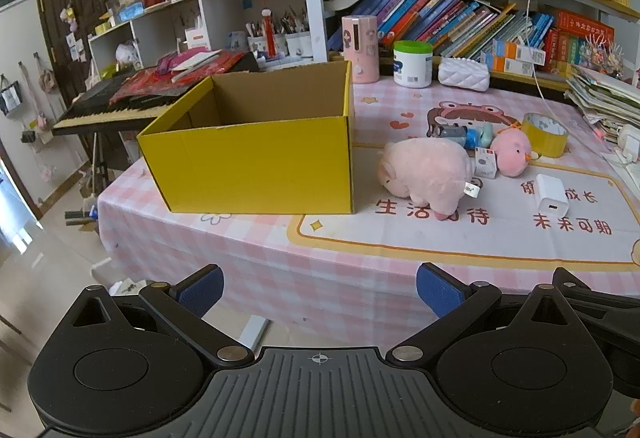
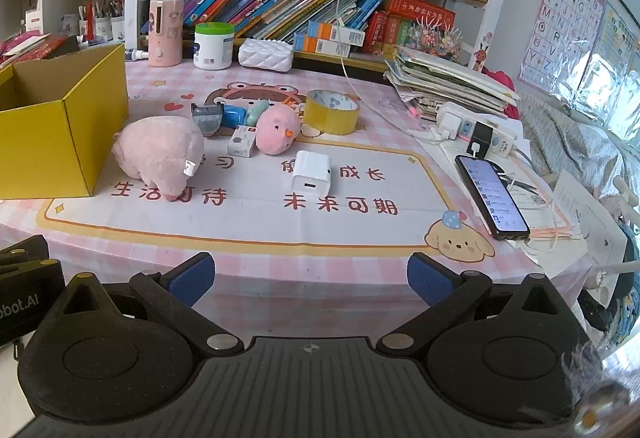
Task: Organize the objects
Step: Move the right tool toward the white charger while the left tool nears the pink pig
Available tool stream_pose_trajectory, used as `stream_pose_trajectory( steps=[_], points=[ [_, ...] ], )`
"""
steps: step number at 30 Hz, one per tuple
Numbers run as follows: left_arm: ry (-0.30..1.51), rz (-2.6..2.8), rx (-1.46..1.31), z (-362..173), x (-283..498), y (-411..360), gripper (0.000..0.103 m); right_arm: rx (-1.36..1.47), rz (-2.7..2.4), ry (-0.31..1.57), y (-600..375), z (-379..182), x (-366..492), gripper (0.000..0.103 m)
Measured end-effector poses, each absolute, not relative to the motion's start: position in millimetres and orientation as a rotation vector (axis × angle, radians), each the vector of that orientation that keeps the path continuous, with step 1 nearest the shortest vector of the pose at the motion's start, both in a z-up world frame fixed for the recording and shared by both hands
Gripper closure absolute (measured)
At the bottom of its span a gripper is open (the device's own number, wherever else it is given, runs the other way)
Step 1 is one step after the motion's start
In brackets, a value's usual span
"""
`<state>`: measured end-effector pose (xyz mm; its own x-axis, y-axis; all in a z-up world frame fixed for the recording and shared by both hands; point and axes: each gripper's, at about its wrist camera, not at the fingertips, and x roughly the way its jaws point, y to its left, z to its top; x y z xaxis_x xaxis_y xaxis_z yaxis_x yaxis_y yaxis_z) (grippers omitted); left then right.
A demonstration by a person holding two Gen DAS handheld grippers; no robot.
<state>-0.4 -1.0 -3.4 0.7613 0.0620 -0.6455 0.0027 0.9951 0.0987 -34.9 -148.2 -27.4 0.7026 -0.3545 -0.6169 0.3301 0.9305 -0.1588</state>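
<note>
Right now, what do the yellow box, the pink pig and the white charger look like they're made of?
Yellow box: cardboard, matte yellow outside, plain brown inside with fold creases. Pink pig: fuzzy plush fabric with a sewn tag. White charger: probably hard plastic, smooth with a slight sheen.

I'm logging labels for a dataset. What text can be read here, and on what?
"生活可待" on the tablecloth, partly hidden by the pig plush.
"未来可期" on the tablecloth.
"成长" on the tablecloth, beside the white charger.
"bot.AI" on the left claw's body, cut off at the frame edge.
Letters "A", "B", "C" on the alphabet poster; the rest is too small.
Book spines, jar label, phone screen: unreadable.
</note>
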Motion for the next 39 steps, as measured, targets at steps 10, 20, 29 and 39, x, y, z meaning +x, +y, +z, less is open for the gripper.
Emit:
stream_pose_trajectory(
  steps=[10,20,29,39],
  points=[
    [0.718,0.021,0.074,-5,-1,4,0.000,-0.039,-0.382,0.699,-146,-27,-29,0.000],
    [0.717,0.039,0.062,-3,0,12,0.000,-0.062,-0.367,0.700,-136,-28,-28,0.000],
    [0.729,0.052,0.082,-6,0,13,0.000,-0.049,-0.352,0.719,-134,-31,-25,0.000],
    [0.715,0.063,0.123,-2,-2,5,0.000,-0.017,-0.333,0.718,-142,-32,-27,0.000]
  ],
)
